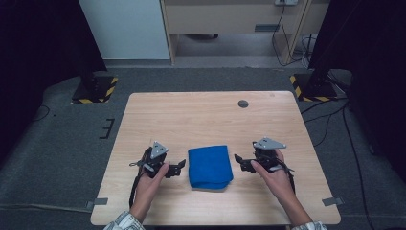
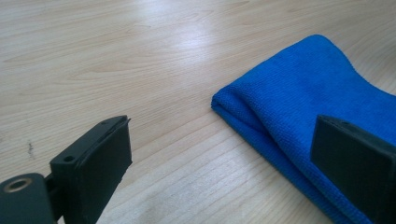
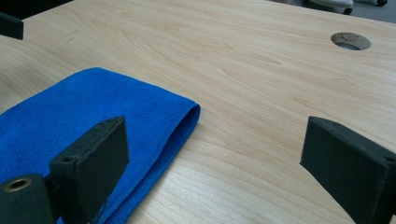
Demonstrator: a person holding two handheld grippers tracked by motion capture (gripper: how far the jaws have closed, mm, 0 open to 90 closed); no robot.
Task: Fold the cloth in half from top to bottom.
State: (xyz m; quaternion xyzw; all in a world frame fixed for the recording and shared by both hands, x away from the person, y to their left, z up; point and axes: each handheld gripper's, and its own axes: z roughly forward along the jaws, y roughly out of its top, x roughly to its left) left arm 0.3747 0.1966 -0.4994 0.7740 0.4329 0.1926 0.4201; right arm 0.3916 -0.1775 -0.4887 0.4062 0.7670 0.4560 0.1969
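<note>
A folded blue cloth (image 1: 209,166) lies flat on the wooden table (image 1: 201,115), near its front edge. My left gripper (image 1: 181,166) rests just left of the cloth, held in a hand, its jaws pointing at the cloth's left side. In the left gripper view the left gripper (image 2: 222,135) is open, with the folded edge of the cloth (image 2: 303,93) ahead and to the right, untouched. My right gripper (image 1: 238,160) sits just right of the cloth. In the right gripper view the right gripper (image 3: 215,128) is open, and the cloth (image 3: 93,107) lies ahead on the left, apart from the pads.
A round cable hole (image 1: 243,103) sits in the table's far right part. Two black stands with yellow-striped bases (image 1: 95,88) (image 1: 311,86) flank the table's far corners. Cables run over the grey floor at the right. Bare wood stretches behind the cloth.
</note>
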